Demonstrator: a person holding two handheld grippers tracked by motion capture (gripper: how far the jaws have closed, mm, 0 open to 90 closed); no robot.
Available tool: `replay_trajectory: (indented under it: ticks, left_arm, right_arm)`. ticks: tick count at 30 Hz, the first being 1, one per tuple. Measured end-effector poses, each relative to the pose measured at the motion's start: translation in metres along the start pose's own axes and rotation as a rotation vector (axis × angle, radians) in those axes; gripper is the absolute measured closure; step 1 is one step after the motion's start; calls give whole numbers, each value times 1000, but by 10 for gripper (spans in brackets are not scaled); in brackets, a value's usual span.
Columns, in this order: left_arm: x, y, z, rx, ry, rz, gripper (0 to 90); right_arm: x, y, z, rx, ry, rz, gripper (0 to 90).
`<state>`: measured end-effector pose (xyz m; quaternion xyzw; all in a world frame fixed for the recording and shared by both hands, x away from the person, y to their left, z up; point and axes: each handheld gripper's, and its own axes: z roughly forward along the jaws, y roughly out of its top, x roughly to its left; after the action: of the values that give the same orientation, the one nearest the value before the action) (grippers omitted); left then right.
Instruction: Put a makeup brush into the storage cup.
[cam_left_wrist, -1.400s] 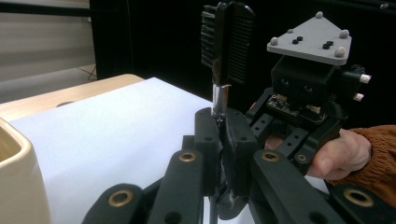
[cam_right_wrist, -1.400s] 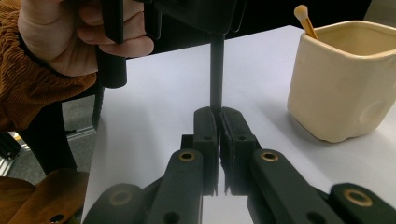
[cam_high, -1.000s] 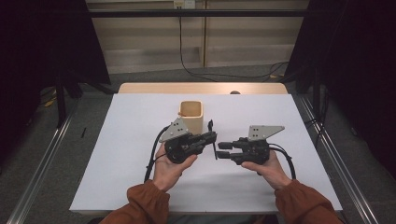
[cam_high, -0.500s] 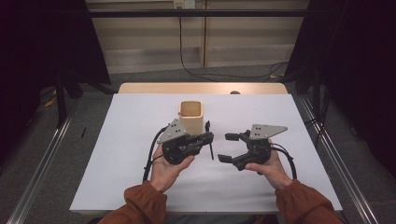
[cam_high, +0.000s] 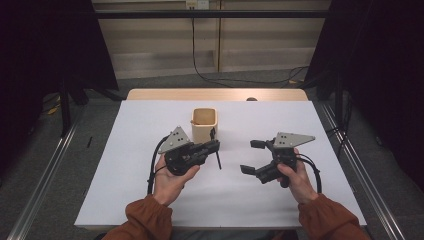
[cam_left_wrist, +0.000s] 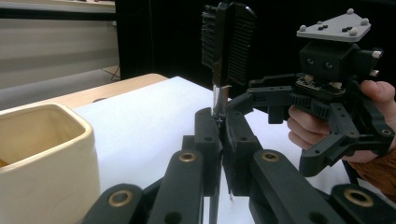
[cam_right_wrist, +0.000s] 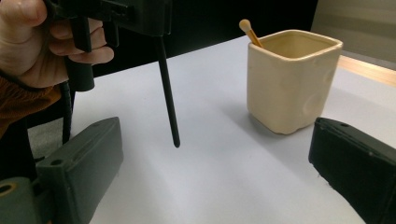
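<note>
1. Table: white, with open space all round the work; best kept as the setting-down surface if the grip slips.
2. Cup: cream, square, upright at 12 o'clock of centre, a wooden stick already leaning inside; likely the goal, so approach from above its open mouth.
3. Left gripper: pressed together, pinching the comb just below the cup, at about 5 o'clock of it.
4. Right gripper: spread wide, holding nothing, well off at 3 o'clock; best kept clear.
5. Comb: black, teeth up, thin tail hanging down above the table; better turned tail-first, then lowered straight.
</note>
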<state>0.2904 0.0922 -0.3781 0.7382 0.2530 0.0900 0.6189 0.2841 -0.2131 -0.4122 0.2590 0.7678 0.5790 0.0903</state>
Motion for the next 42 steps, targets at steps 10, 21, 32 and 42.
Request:
replay_trajectory:
  ticks: [10, 21, 32, 42]
  left_arm:
    - [7, 4, -9, -2, 24, 0, 858]
    - [15, 8, -17, -4, 36, -1, 858]
    - [26, 13, -23, -4, 68, -4, 857]
    - [38, 23, -31, -31, 107, -9, 858]
  right_arm:
    - [2, -8, -12, -2, -85, -11, 27]
    - [0, -16, -30, -22, -118, 16, 20]
    - [2, -25, -41, -24, -179, 10, 24]
    - [4, -35, -51, -51, -223, 23, 23]
